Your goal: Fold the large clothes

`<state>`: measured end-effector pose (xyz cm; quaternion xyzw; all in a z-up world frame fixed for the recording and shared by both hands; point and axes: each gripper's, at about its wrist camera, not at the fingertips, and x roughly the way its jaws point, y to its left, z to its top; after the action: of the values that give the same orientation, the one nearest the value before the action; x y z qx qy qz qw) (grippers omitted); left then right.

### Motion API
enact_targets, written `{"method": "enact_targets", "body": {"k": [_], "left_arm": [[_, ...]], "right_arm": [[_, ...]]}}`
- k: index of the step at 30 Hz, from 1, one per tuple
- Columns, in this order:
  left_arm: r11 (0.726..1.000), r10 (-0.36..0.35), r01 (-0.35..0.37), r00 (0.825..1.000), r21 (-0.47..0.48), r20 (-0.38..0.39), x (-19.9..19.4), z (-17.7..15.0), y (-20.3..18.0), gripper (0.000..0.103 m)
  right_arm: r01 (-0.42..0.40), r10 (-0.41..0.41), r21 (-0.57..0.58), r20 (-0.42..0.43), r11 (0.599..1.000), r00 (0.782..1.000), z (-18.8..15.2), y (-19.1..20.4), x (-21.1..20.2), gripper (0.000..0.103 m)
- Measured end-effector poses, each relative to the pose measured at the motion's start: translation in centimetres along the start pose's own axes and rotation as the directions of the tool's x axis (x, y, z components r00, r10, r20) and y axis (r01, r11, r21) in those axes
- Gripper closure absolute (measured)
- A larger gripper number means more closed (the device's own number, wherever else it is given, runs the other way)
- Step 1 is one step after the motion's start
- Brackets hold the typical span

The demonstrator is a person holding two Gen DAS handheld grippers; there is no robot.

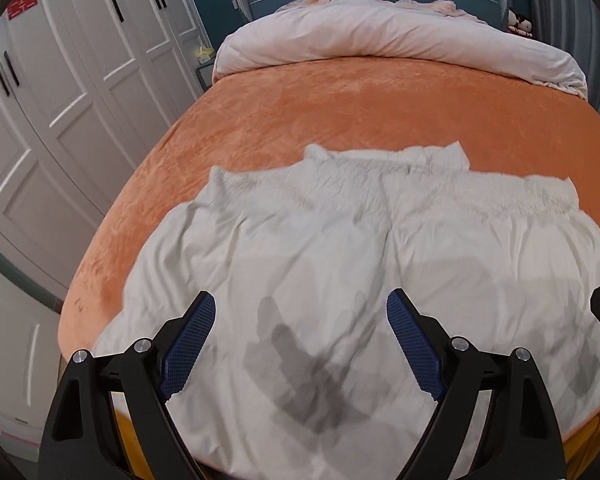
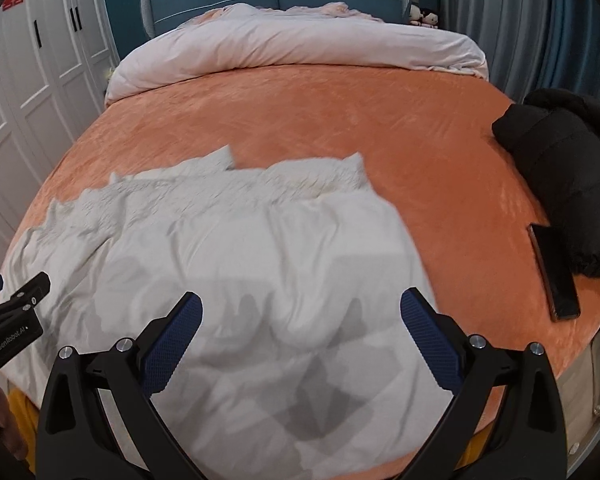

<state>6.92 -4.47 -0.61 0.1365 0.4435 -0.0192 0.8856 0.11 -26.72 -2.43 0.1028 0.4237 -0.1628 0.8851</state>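
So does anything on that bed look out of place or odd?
A dark phone lies near the bed's right edge beside a heaped black jacket. The white garment is spread flat but wrinkled.

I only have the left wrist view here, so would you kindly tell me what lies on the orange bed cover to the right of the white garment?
Observer: A bulky black padded jacket lies near the right edge of the orange bed cover, apart from the white garment.
Operator: Thank you. Is anything else beside it?
Observer: Yes, a dark flat phone lies next to the jacket, on its near left side.
Operator: And is my right gripper open?
Observer: The right gripper is open above the white garment, with nothing between its blue pads.
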Motion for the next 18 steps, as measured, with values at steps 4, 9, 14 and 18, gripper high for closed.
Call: {"method": "enact_targets", "body": {"k": [4, 9, 14, 18], "left_arm": [[1.000, -0.008, 0.008, 1.000, -0.005, 0.009, 2.3, 1.2, -0.9, 0.017], [1.000, 0.026, -0.027, 0.999, 0.012, 0.044, 5.3, 2.6, -2.2, 0.017], [1.000, 0.008, -0.008, 1.000, 0.005, 0.030, 9.1, 3.2, -3.5, 0.017], [1.000, 0.017, -0.016, 0.998, -0.009, 0.068, 10.7, 2.9, -4.1, 0.011]], "right_arm": [[-0.002, 0.003, -0.021, 0.028, 1.000, 1.000, 1.1, 0.6, 1.6, 0.006], [-0.045, 0.046, -0.011, 0.094, 0.999, 0.994, 2.7, 1.3, 3.1, 0.005], [-0.004, 0.008, -0.034, 0.116, 0.999, 0.993, 4.3, 2.5, 6.8, 0.005], [-0.019, 0.022, -0.050, 0.062, 0.999, 0.998, 4.5, 3.2, 10.1, 0.005]]}}
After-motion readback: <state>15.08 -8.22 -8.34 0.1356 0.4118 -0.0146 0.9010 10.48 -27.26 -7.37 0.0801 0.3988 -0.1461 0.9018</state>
